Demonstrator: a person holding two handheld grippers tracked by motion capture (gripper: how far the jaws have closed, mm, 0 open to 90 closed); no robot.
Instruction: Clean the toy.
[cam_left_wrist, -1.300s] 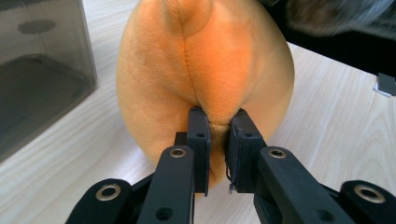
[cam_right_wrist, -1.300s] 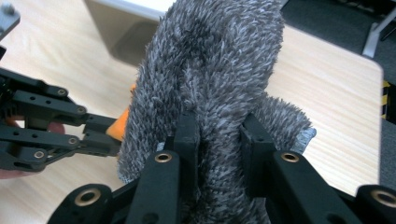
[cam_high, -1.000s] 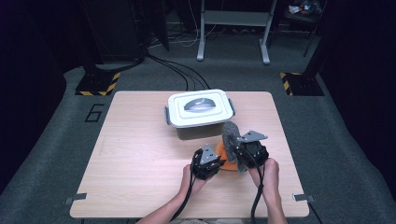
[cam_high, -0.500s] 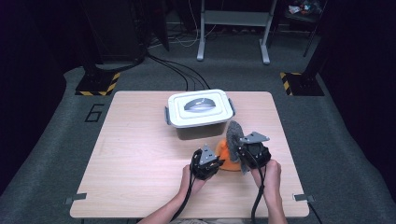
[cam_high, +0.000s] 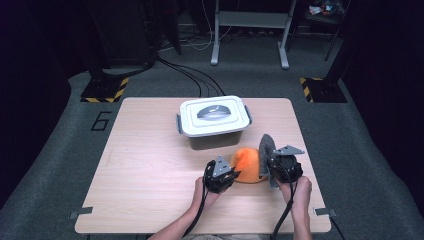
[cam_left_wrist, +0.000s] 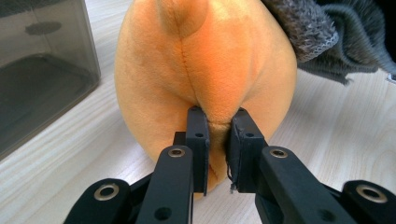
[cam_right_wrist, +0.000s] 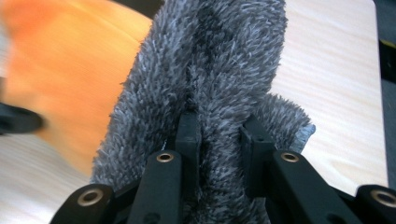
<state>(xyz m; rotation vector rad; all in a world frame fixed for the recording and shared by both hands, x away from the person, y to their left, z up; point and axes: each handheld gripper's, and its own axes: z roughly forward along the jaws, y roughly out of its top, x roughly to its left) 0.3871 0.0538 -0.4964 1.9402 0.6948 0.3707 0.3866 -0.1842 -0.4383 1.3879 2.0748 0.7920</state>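
An orange plush toy (cam_high: 248, 163) rests on the wooden table between my two grippers. My left gripper (cam_high: 223, 175) is shut on a fold of the orange plush toy (cam_left_wrist: 205, 70), its jaws pinching the fabric low on the toy. My right gripper (cam_high: 280, 165) is shut on a grey fuzzy cloth (cam_high: 266, 148), which stands up beside the toy's right side. In the right gripper view the grey fuzzy cloth (cam_right_wrist: 219, 60) is bunched between the jaws, with the orange toy (cam_right_wrist: 60, 70) blurred at the left.
A white-lidded storage box (cam_high: 214, 120) with a grey handle stands behind the toy, near the table's far middle. Its dark translucent wall (cam_left_wrist: 42, 79) is close on the left of the left gripper view. The wooden table (cam_high: 145, 165) has bare room at the left.
The grey cloth has come off to the right, and the orange toy that it covered now stands mostly bare. Both hands have shifted slightly apart.
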